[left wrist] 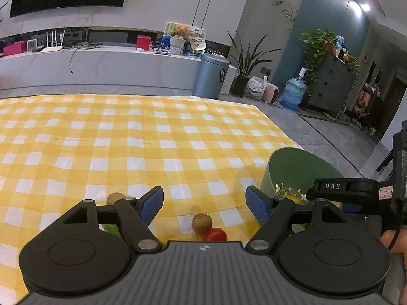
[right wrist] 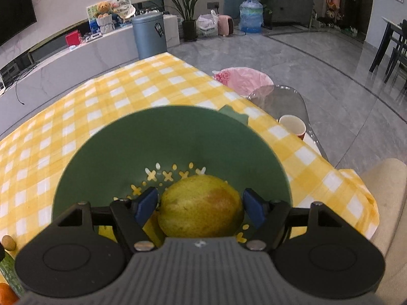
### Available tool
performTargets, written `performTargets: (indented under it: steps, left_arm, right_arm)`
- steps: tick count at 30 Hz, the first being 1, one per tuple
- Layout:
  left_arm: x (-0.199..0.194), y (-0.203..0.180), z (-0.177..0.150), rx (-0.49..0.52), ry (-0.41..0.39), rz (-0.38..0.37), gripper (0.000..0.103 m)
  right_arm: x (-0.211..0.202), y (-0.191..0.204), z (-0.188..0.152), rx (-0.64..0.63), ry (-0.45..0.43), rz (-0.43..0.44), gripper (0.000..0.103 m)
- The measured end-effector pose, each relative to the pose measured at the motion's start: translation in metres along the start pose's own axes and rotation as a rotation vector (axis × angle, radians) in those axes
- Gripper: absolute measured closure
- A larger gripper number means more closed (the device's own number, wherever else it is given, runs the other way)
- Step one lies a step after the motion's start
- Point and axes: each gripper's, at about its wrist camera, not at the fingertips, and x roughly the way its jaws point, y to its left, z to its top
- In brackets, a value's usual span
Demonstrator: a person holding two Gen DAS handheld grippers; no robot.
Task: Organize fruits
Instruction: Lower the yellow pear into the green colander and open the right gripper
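In the right wrist view a yellow-green pear [right wrist: 203,216] with a reddish patch sits between the blue pads of my right gripper [right wrist: 199,206], which is shut on it. The pear hangs inside the green strainer bowl [right wrist: 165,137], close above its perforated bottom. My left gripper [left wrist: 204,203] is open over the yellow checked tablecloth [left wrist: 127,139]. A brown round fruit [left wrist: 201,223] and a red cherry tomato [left wrist: 215,234] lie on the cloth between its fingers. Another brown fruit [left wrist: 115,198] lies just beyond the left finger. The bowl [left wrist: 292,170] stands to the right.
A paper cup [right wrist: 292,127] stands on a glass side table [right wrist: 279,96] past the table's right edge, near a pink bag [right wrist: 241,78]. A brown fruit [right wrist: 7,241] and an orange [right wrist: 5,294] lie left of the bowl. A grey bin [left wrist: 211,76] stands beyond the table.
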Motion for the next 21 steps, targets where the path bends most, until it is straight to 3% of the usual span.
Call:
performTargets:
  steps: [6,13,21]
  left_arm:
    - [-0.009,0.004,0.0,0.009,-0.025,-0.052,0.016]
    - [-0.016,0.005,0.001,0.005,-0.016,-0.038,0.016]
    - [-0.039,0.025,0.0,-0.05,0.036,0.018,0.016]
  right_arm:
    - [-0.006,-0.012,0.003,0.079,-0.016,0.052,0.032]
    - [-0.045,-0.053,0.009,0.314,-0.189,0.182,0.03]
    - [-0.05,-0.047,0.011,0.344,-0.162,0.458,0.026]
